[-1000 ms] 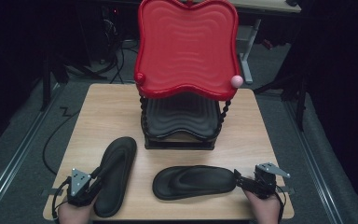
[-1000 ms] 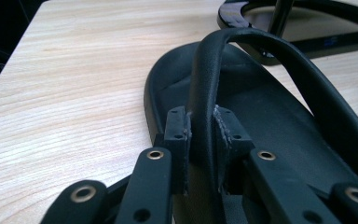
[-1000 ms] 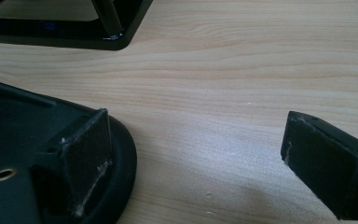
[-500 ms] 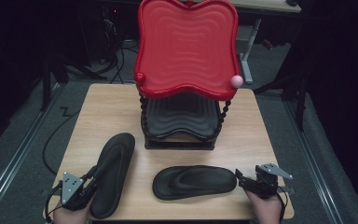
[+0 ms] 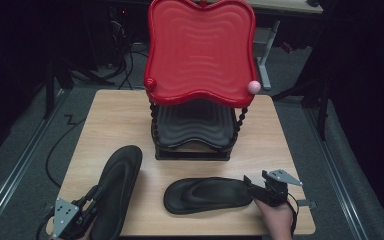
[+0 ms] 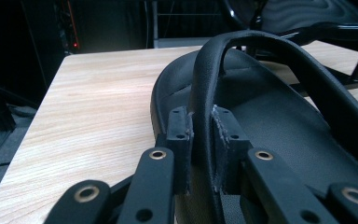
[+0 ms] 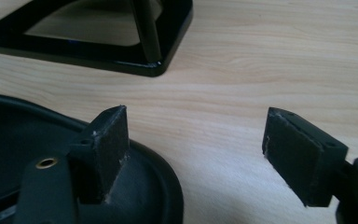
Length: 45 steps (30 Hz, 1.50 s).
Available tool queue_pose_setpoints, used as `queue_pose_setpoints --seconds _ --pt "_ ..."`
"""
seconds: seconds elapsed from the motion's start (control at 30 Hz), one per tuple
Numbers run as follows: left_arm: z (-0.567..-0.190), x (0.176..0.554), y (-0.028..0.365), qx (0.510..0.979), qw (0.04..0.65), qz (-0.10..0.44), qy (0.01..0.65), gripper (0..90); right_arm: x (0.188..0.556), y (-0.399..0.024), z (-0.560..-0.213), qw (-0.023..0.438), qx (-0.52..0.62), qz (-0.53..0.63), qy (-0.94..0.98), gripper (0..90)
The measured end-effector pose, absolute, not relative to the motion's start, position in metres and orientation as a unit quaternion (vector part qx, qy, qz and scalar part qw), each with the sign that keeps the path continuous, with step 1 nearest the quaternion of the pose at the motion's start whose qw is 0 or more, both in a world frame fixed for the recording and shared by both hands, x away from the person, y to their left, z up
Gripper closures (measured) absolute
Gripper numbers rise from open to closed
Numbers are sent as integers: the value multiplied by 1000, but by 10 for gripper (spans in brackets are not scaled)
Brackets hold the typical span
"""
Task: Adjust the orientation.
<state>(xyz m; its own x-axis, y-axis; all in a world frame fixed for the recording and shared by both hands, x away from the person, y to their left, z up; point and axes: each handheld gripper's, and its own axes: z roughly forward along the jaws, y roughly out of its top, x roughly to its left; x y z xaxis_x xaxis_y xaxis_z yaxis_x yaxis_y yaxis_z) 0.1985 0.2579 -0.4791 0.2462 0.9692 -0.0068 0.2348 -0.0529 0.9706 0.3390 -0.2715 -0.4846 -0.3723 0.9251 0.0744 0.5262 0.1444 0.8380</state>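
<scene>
A wooden table (image 5: 110,120) is carrying everything here, standing on a grey floor in a dark room. At its far side a two-tier rack is rising: the big red tray (image 5: 200,50) on top is tilting toward the camera, with a pink ball (image 5: 253,87) at one front corner, and a black tray (image 5: 195,125) is sitting below it on a black frame (image 7: 121,58), a corner of which is showing in the right gripper view.

Two black flip-flops are lying on the near half of the table, well apart from each other. The left flip-flop (image 5: 117,192) is lying lengthwise, its heel reaching the near edge. The right flip-flop (image 5: 207,196) is lying crosswise, just in front of the rack.

The left gripper (image 5: 87,216) is sitting at the near left corner, and in the left gripper view its jaws are pinching the strap (image 6: 204,107) of the left flip-flop — the pads are pressing on both sides of it.

The right gripper (image 5: 254,186) is hovering at the near right, at the end of the right flip-flop. Its jaws have just been closing, yet they are standing apart — one pad (image 7: 107,144) is over the rim of the sole, the other (image 7: 293,154) over bare wood, neither pressing anything.
</scene>
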Motion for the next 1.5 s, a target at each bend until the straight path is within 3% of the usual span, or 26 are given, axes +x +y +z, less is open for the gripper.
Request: queue_pose_setpoints --seconds 0.57,1.5 --pt "-468 181 232 629 511 377 448 794 341 -268 -480 250 489 438 711 306" --pt "-462 227 184 660 552 337 382 796 291 -312 -484 293 518 414 688 297"
